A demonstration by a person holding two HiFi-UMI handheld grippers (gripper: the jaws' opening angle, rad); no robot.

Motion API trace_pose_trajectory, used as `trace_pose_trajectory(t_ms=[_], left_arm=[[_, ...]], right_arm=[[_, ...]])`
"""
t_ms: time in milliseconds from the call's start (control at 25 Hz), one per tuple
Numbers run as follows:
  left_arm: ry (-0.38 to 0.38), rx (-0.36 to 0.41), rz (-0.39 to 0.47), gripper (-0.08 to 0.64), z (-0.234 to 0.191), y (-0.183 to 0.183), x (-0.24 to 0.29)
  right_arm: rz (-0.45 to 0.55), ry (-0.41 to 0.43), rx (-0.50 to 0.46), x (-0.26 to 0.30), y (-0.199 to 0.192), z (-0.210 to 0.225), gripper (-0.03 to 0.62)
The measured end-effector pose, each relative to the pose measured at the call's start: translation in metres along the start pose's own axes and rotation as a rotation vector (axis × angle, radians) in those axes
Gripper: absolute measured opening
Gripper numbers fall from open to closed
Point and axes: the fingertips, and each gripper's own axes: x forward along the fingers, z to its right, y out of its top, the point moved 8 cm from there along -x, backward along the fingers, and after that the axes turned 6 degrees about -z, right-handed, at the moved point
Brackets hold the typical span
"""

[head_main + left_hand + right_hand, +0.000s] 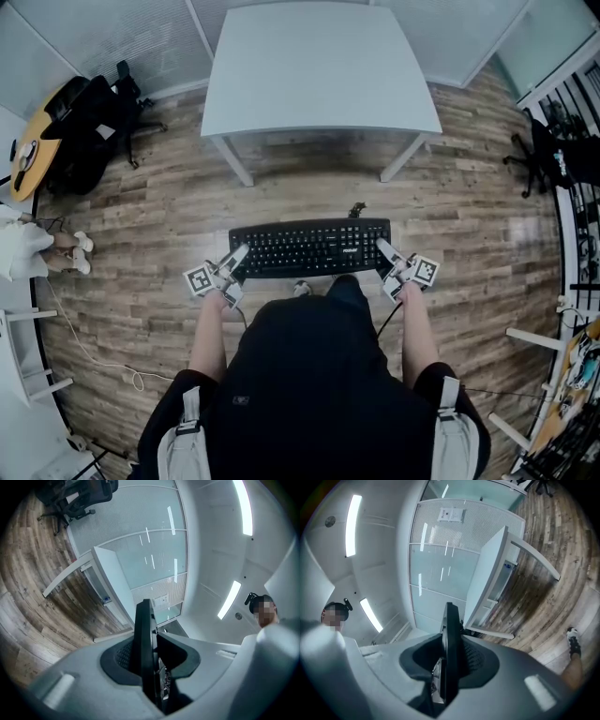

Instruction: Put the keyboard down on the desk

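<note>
Keyboard [309, 248] between left tool [236, 258] and right tool [384, 249]; desk [319, 66] beyond, apart.

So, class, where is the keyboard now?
Head view, centre: the keyboard is held over the floor between left tool and right tool, short of the desk.

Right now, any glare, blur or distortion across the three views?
Head view: sharp, fisheye bows the floor planks. Left gripper view: heavy fisheye, dark corners, ceiling lights blown out, keyboard edge soft. Right gripper view: same, reflections streak the glass wall.
</note>
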Motion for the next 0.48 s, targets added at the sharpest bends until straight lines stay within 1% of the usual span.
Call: trace_pose_trajectory(t_ms=[240, 480], left_arm=[[0.02, -0.015, -0.007, 0.104, -0.005, 0.007, 0.013], [0.026, 0.001, -0.006, 0.104, -0.004, 0.005, 0.01]], right_arm=[[0.001, -0.008, 0.025, 0.003, 0.011, 0.01, 0.107], [0.003, -0.01, 0.043, 0.003, 0.008, 0.009, 0.107]])
